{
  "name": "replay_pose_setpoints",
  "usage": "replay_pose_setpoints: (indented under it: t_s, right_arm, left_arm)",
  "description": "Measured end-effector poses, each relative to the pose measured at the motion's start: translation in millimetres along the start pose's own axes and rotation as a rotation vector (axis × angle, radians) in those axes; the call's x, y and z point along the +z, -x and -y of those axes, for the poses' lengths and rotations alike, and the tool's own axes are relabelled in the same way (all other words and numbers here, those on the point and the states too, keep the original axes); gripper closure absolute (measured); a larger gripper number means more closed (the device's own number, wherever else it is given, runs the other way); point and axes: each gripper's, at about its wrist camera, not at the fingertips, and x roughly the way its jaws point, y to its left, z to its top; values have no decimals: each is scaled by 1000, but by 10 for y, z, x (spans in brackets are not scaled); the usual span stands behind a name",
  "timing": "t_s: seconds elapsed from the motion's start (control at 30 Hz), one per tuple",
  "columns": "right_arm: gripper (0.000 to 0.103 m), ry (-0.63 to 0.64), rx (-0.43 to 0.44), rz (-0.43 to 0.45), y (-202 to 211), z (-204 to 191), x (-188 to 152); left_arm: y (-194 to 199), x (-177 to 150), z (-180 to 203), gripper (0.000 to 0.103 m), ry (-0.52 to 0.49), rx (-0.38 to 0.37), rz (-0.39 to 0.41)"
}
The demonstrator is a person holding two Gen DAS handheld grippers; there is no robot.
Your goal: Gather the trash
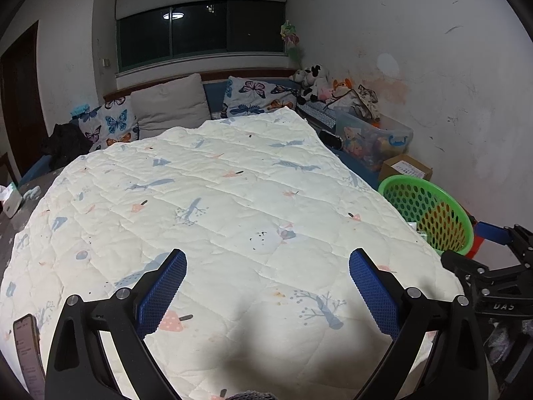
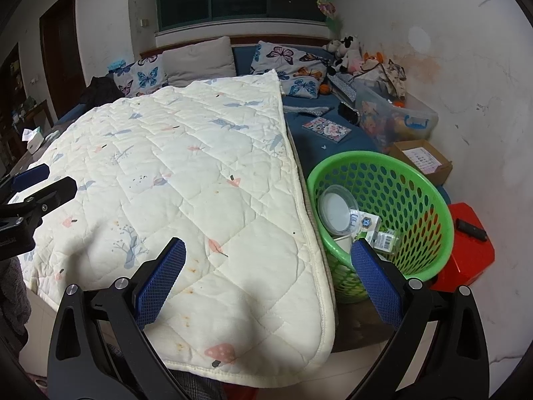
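Trash [image 2: 359,223] in basket [image 2: 413,180] seen only R view; both grippers' fingers [image 1: 166,286] apart, empty.

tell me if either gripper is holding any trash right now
Nothing is held. The left gripper and right gripper are both open and empty above the quilt; the trash sits in the green basket.

A home bedroom: a bed under a cream quilted blanket [image 1: 216,206], butterfly-print pillows [image 1: 260,96], plush toys [image 1: 313,81], a dark night window [image 1: 200,30].
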Motion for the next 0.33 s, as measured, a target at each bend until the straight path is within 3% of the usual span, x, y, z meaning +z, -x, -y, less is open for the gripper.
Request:
replay_pose_setpoints:
  t_s: [0.33]
  right_arm:
    - [4, -3, 2, -4, -7, -37, 16]
  left_arm:
    - [-36, -27, -51, 8, 15, 0, -24]
